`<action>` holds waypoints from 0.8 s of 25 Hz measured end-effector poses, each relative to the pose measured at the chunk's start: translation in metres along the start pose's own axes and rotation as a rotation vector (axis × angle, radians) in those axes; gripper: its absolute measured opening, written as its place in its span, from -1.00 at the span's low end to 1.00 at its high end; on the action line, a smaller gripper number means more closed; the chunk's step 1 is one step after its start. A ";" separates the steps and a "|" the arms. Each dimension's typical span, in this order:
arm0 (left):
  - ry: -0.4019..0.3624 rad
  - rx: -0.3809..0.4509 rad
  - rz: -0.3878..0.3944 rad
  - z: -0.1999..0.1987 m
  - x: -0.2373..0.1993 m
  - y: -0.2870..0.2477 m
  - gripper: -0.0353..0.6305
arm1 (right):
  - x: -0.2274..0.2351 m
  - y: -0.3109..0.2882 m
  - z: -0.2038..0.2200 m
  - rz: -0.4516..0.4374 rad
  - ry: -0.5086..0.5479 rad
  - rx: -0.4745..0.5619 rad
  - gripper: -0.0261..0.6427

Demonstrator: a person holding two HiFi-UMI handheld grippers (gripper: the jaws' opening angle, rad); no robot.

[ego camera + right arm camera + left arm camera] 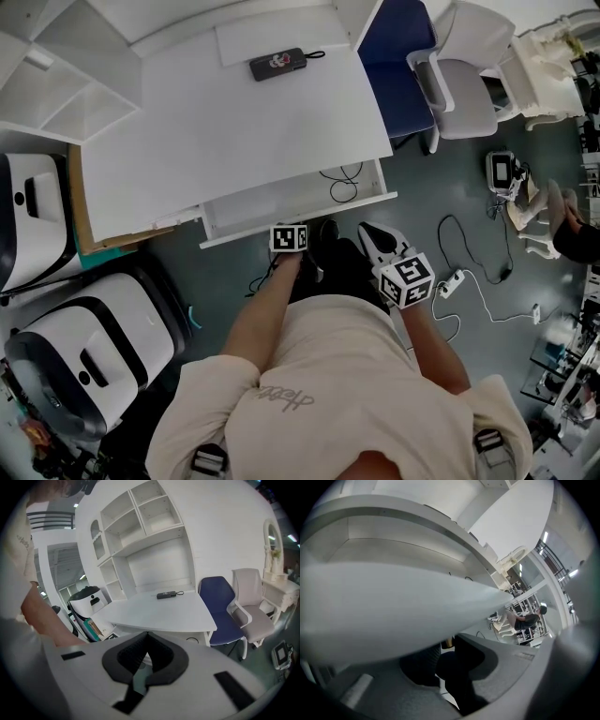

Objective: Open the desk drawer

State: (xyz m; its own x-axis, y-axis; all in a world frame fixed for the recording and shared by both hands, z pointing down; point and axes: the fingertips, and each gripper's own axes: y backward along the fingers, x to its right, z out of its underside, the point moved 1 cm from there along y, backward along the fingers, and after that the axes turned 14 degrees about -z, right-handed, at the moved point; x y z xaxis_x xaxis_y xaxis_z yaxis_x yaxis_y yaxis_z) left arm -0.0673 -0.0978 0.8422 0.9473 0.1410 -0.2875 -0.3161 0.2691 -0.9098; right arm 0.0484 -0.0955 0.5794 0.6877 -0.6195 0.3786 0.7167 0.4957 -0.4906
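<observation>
The white desk [234, 112] has its shallow drawer [300, 217] pulled partly out towards me. My left gripper [289, 240] sits at the middle of the drawer's front edge. In the left gripper view the drawer front [393, 611] fills the picture as a blurred white band just above the left gripper [449, 644]. Its dark pads look closed, with the front above them, not between them. My right gripper [373, 236] hangs in the air right of the drawer. It is shut and holds nothing, and the right gripper [147, 637] faces the desk [159, 611].
A black case [277, 63] lies at the back of the desktop. A blue chair [398, 66] and a pale chair [464, 84] stand to the right. White machines [94, 347] crowd the left floor. Cables and a power strip [452, 281] lie on the right floor.
</observation>
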 end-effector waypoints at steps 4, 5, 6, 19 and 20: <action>0.005 0.001 0.002 0.008 0.002 0.001 -0.60 | 0.000 0.008 0.002 -0.001 0.006 0.000 -0.91; 0.005 0.000 0.001 0.010 0.003 0.002 -0.60 | 0.001 0.010 0.004 -0.003 0.004 -0.002 -0.92; 0.005 0.000 -0.002 0.012 0.003 0.002 -0.60 | 0.002 0.013 0.006 -0.005 0.003 -0.002 -0.92; 0.024 -0.005 -0.025 0.034 0.012 0.005 -0.60 | 0.025 0.057 0.028 -0.070 0.000 -0.008 -0.91; 0.029 -0.004 -0.032 0.035 0.013 0.005 -0.60 | 0.027 0.060 0.030 -0.075 0.001 -0.009 -0.91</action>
State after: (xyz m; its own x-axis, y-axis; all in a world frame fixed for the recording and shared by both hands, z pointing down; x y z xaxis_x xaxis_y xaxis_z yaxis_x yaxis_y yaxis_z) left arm -0.0588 -0.0608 0.8444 0.9581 0.1047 -0.2666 -0.2854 0.2691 -0.9199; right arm 0.1135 -0.0645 0.5837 0.6323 -0.6550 0.4137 0.7648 0.4428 -0.4679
